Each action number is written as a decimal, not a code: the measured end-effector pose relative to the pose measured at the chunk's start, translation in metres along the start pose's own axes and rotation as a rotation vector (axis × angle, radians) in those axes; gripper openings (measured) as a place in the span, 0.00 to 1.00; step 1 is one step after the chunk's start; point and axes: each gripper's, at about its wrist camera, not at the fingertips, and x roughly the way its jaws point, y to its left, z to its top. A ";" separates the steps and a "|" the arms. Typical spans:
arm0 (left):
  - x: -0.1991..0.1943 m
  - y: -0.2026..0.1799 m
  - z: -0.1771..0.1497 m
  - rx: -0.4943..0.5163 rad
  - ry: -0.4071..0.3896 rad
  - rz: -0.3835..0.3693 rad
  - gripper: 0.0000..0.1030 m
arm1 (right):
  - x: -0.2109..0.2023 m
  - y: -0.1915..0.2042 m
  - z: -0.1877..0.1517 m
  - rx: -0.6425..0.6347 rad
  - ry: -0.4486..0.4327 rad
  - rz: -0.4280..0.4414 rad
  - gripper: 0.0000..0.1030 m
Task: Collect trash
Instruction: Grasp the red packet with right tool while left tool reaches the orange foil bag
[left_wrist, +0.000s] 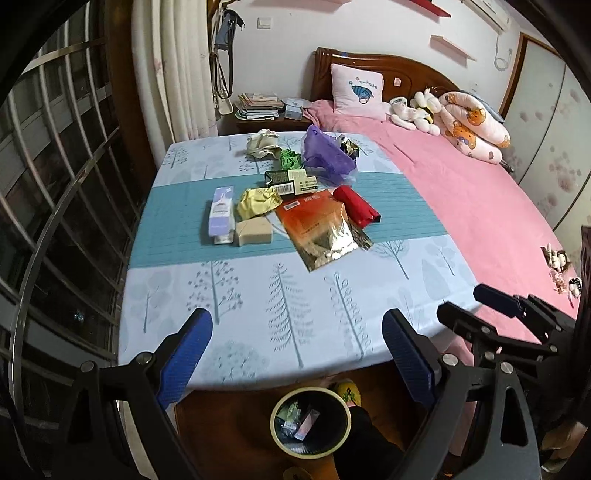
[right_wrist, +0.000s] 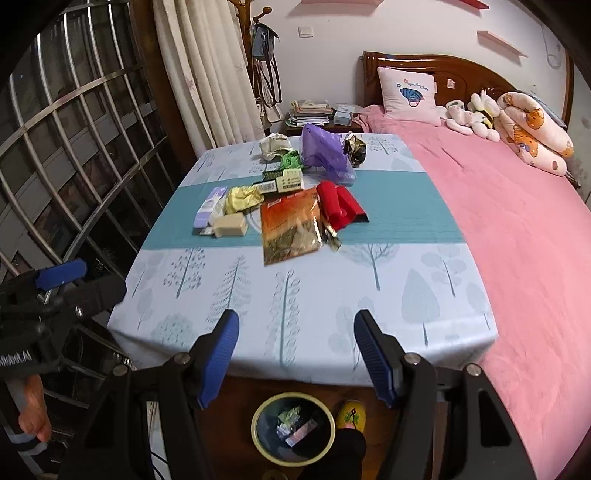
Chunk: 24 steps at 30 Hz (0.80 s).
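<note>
Left tongs (left_wrist: 297, 328): jaws spread wide, nothing between the blue pads (left_wrist: 184, 354). Right tongs (right_wrist: 295, 332): jaws likewise spread wide and empty. Both point down over the near edge of the bed. In the left wrist view the right tongs appear at the right edge; in the right wrist view the left tongs appear at the left edge, with a hand (right_wrist: 33, 410) on the grip.

Directly below both tongs, on the wooden floor, stands a round waste bin (left_wrist: 275, 428) with a pale rim. It already contains several scraps of packaging. A yellow slipper (right_wrist: 351, 415) sits just beside the bin rim, on its right.

Ahead of the tongs lies a tree-print cloth (left_wrist: 280, 295) with a teal band, spread over the bed. The trash lies on and beyond the teal band, well apart from both tongs:
- orange and foil snack bag (left_wrist: 317, 225), nearest the tongs;
- red wrapper (left_wrist: 356, 205), touching the bag on its right;
- tan box (left_wrist: 255, 232) and lilac carton (left_wrist: 221, 214), left of the bag;
- crumpled yellow paper (left_wrist: 258, 201), beyond the tan box;
- green-and-white cartons (left_wrist: 291, 181), further on;
- purple plastic bag (left_wrist: 325, 155), crumpled green wrapper (left_wrist: 290, 158) and cream paper wad (left_wrist: 264, 146), farthest away.

Right of the cloth lies the pink bedspread (left_wrist: 461, 192).
</note>
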 end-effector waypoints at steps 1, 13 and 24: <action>0.008 -0.003 0.006 0.000 0.004 0.007 0.89 | 0.008 -0.007 0.009 -0.001 0.003 0.009 0.63; 0.113 -0.032 0.090 -0.126 0.100 0.096 0.90 | 0.112 -0.072 0.103 -0.072 0.115 0.112 0.65; 0.171 -0.028 0.116 -0.236 0.187 0.207 0.90 | 0.226 -0.086 0.149 -0.118 0.269 0.211 0.69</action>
